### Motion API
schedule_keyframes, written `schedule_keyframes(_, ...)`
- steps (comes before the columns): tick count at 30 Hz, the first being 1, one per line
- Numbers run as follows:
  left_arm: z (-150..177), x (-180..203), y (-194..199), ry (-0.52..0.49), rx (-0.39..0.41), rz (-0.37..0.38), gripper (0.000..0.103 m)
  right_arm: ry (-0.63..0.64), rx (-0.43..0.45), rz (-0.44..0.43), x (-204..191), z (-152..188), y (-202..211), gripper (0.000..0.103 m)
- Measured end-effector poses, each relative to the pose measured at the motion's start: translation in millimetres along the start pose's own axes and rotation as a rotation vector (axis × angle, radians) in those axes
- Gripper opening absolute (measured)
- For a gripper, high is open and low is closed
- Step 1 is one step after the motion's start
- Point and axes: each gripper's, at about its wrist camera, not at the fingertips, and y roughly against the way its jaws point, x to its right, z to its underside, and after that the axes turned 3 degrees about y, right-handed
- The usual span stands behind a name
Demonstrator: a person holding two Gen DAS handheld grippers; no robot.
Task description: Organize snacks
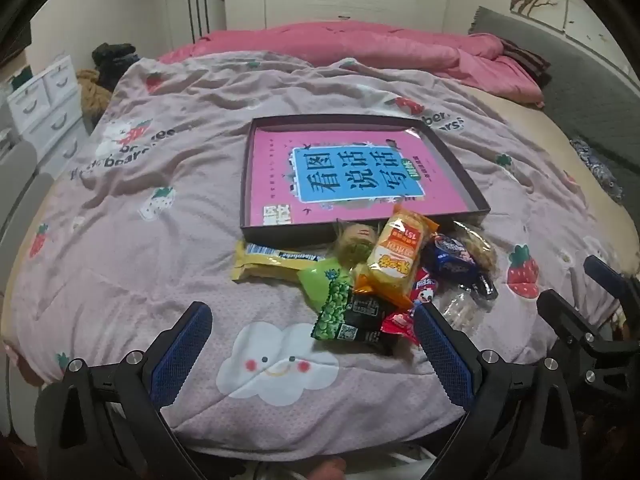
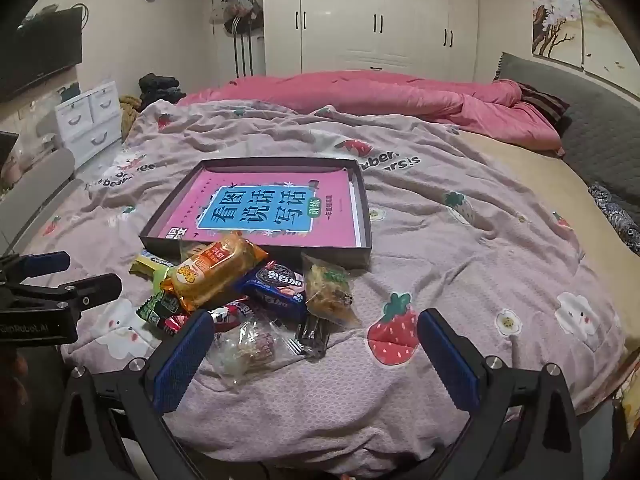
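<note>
Pink strawberry-print quilt (image 1: 160, 240) covers the bed and carries a loose heap of wrapped snacks (image 1: 384, 276), which lies just in front of a shallow dark cardboard box lid (image 1: 246, 184) holding a pink book with a blue title panel (image 1: 356, 176). Left tool (image 1: 312, 344) hovers over the quilt's near edge with blue-padded jaws spread wide and nothing between them; the heap lies ahead and to its right, the green-and-black pea packet (image 1: 352, 316) nearest. Right tool (image 2: 316, 348) is likewise fully spread and empty, with the heap ahead and to its left; a clear crinkled wrapper (image 2: 248, 348) and a small dark sachet (image 2: 314, 334) lie just beyond its fingertips. An orange-and-yellow pillow pack (image 2: 212, 272) tops the heap, long axis running diagonally toward the box. Judged from both views, the right tool is the nearer to the closest packets, and the box sits directly past the heap.
</note>
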Motion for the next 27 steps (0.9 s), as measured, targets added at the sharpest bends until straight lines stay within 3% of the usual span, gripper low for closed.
schedule_keyframes(27, 2.9, 6.4, -4.3, -0.034, -0.016, 0.021, 0.101, -0.023, -0.004, -0.005, 6.7, 1.2, -1.7, 0.102)
